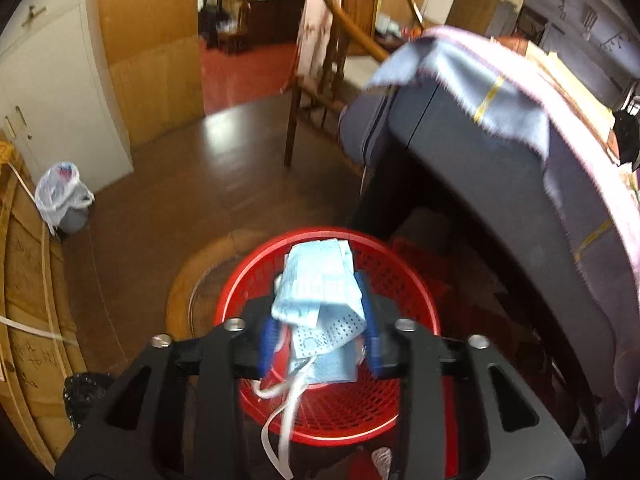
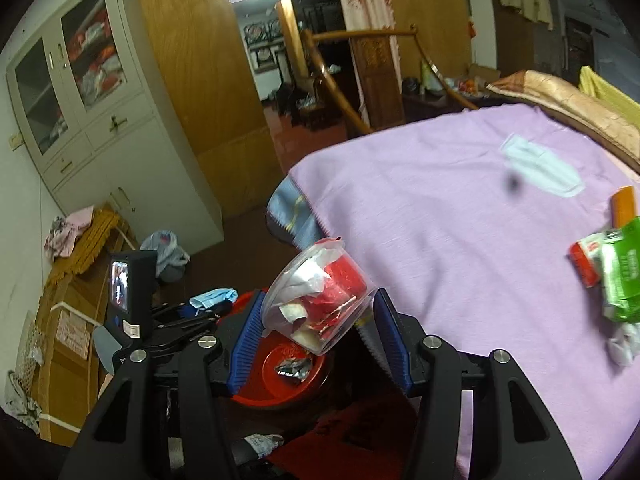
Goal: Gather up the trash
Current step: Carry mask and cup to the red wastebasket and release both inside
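My left gripper hangs over a red mesh basket on the floor. A crumpled blue face mask with white ear loops lies loosely between its blue pads, which stand apart. My right gripper is shut on a clear plastic cup stuffed with red and white scraps, tilted above the same red basket. A foil scrap lies on the basket's bottom. The left gripper with the mask shows at the left of the right wrist view.
A bed with a purple cover fills the right, bearing another face mask, a green packet, a red box and crumpled paper. A bag-lined bin, a wooden chair and a white cabinet stand around.
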Motion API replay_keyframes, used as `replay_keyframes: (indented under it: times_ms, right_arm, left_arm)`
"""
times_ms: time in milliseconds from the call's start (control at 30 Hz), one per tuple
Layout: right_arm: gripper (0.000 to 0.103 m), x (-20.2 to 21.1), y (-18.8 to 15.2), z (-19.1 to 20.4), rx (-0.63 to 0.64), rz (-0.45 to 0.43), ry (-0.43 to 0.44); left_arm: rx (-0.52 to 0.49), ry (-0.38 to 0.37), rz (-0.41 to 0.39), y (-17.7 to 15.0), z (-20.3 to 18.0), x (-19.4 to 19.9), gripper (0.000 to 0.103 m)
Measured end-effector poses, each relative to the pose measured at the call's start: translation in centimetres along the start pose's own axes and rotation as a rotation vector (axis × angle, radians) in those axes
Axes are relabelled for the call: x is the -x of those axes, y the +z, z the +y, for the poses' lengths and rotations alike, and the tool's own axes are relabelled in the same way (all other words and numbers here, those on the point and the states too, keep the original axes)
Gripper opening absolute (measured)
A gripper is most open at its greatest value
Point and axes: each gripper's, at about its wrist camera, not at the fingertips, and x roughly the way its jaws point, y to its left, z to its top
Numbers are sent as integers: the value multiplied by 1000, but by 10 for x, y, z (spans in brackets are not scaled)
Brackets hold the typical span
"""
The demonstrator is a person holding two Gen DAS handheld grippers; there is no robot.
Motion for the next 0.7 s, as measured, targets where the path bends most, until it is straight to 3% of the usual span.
replay_keyframes:
  times_ms: [67,133,233,433,500,700]
  right_arm:
    - [54,-9,-1,7,9,19,1]
    - [55,-16,-1,11,16,37,8]
    - [55,-28,-3,20,27,67,22]
    - [55,-55,-6,41,65,141,64]
    - [55,-65,-6,53,87,170,83]
    - [55,-92,-8,83,148,232,131]
  left_arm:
    - [17,19,1,-1,2,1,80]
    - [32,41,-29,1,7,6,89]
    - [60,105,-68,2,10,17,93]
    - [181,359,-148,3,37,32,95]
    - [214,383,-158,4,47,34,95]
    - [319,356,-150,-1,76,36,96]
